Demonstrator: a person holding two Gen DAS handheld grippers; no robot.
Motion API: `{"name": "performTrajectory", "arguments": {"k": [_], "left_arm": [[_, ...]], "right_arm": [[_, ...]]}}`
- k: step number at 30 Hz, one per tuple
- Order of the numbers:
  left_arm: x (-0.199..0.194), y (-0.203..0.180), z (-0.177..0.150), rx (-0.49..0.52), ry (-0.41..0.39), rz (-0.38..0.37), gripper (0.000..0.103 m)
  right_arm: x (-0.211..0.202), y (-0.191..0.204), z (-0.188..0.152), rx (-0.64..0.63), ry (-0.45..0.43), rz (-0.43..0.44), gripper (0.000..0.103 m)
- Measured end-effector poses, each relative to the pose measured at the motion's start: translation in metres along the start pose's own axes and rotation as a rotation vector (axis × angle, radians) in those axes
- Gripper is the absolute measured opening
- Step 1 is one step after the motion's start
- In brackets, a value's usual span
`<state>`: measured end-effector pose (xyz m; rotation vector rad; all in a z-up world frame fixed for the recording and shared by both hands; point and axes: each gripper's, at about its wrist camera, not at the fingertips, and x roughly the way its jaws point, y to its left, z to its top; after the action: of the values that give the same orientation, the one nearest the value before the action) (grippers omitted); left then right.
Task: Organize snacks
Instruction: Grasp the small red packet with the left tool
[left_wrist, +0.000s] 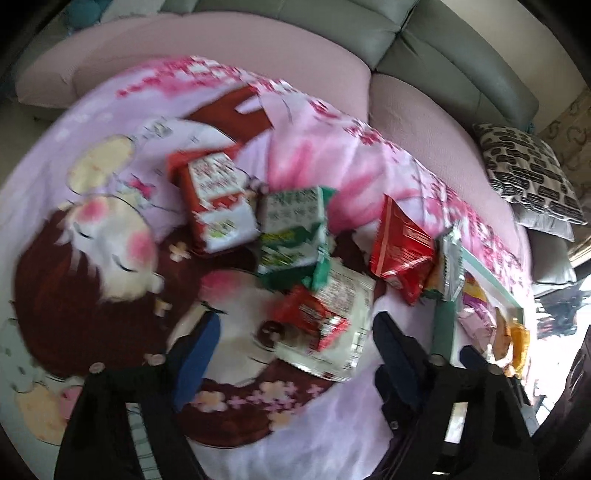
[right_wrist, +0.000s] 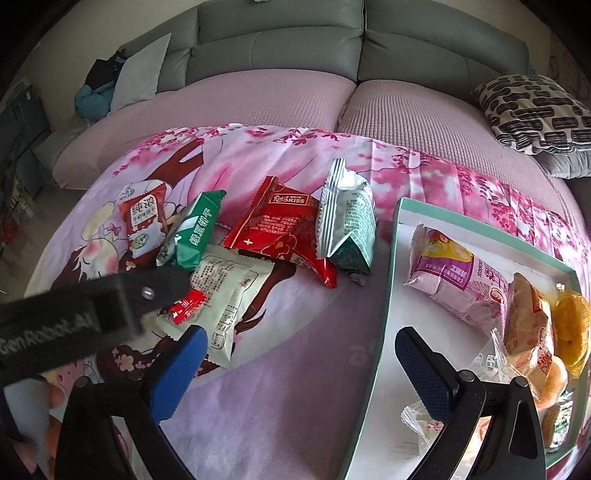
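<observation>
Snack packets (left_wrist: 221, 201) motion-blurred, tray (right_wrist: 388, 295) cut off

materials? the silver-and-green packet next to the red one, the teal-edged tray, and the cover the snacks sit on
Silver-and-green packet: looks like metallised plastic film, glossy; crimped ribbed seal and bright glints.
Tray: probably cardboard, matte teal rim with a white inside; thin straight walls. Could be thin plastic.
Printed cover: woven fabric, matte; soft folds, cartoon print.

Glossy crinkled plastic snack wrappers, among them a red foil-like packet (right_wrist: 280, 236), lie on a soft printed pink cloth cover (right_wrist: 295, 387), beside a smooth matt teal-rimmed cardboard tray (right_wrist: 386, 295) and a grey leather-look sofa (right_wrist: 280, 40).
</observation>
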<state>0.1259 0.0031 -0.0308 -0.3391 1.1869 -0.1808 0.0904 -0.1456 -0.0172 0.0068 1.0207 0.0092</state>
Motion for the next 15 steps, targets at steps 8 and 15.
{"name": "performTrajectory", "arguments": {"k": [8,15], "left_arm": [[0.012,-0.011,-0.002,0.004,0.036,-0.056,0.058],[0.018,-0.010,0.001,-0.005,0.038,-0.056,0.046]], "right_arm": [[-0.001,-0.002,-0.001,0.009,0.003,-0.007,0.103],[-0.001,-0.003,-0.001,0.009,0.003,-0.008,0.103]]}}
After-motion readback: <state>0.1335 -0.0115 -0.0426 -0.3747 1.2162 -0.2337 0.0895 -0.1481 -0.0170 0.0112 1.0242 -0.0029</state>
